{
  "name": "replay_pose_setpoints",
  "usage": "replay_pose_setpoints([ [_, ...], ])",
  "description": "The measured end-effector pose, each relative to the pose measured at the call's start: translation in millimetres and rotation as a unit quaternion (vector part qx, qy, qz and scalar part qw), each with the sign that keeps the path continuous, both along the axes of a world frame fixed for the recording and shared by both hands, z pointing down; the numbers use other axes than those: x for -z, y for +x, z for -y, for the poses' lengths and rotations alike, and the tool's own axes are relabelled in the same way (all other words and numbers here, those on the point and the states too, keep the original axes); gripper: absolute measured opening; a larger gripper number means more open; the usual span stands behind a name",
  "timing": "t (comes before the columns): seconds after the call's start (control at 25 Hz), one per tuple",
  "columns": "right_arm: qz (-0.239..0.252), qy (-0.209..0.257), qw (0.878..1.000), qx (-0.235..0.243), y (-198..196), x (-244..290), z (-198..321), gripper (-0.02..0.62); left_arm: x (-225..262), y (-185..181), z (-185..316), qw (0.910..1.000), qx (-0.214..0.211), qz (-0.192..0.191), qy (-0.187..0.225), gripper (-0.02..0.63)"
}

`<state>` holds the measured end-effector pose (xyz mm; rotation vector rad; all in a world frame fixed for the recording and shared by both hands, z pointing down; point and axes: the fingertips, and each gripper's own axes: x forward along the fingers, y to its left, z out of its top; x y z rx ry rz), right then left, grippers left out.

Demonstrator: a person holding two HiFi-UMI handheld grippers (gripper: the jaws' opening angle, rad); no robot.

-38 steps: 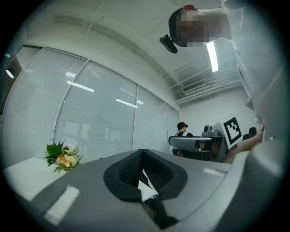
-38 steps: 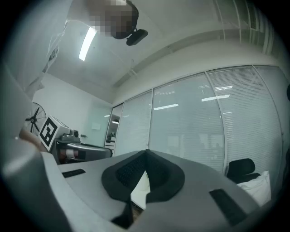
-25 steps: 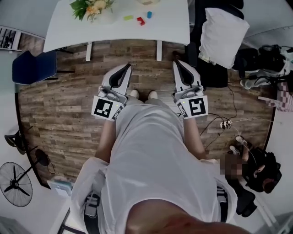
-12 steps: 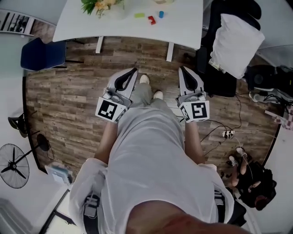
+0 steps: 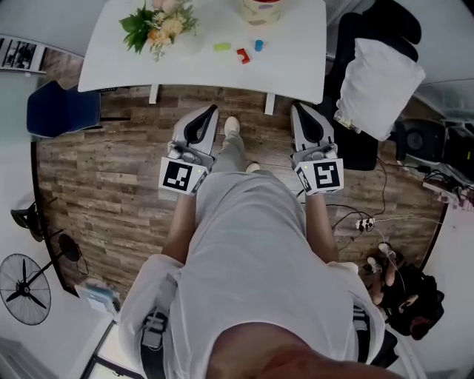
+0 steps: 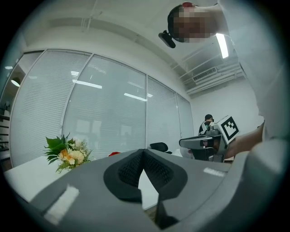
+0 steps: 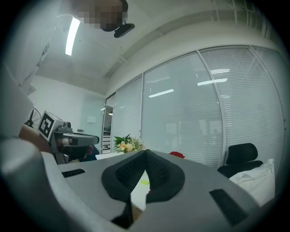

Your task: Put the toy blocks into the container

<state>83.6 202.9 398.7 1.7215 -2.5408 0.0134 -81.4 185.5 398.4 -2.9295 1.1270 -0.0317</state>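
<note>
Left gripper (image 5: 212, 111), right gripper (image 5: 297, 109): jaws pressed together, empty. Small green plastic block (image 5: 222, 47), red block (image 5: 243, 55), blue block (image 5: 258, 45): likely light, rigid, slick; pinch flat sides.

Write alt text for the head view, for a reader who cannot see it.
Seen from above, a person faces a white table, left gripper and right gripper both shut and empty, short of it. On the table lie a green block, a red block and a blue block, with a container and flowers nearby.
</note>
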Motion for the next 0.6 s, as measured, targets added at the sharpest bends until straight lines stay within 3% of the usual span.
replay_pose_setpoints([
  [0.36,-0.051,-0.008,0.999,0.010,-17,19,108,-0.002,1,1,128,0.9994,-0.018,-0.028,-0.007,-0.014],
  [0.6,-0.051,-0.025,0.998,-0.003,-20,8,157,-0.002,15,11,174,0.9980,-0.049,-0.041,0.001,-0.014],
])
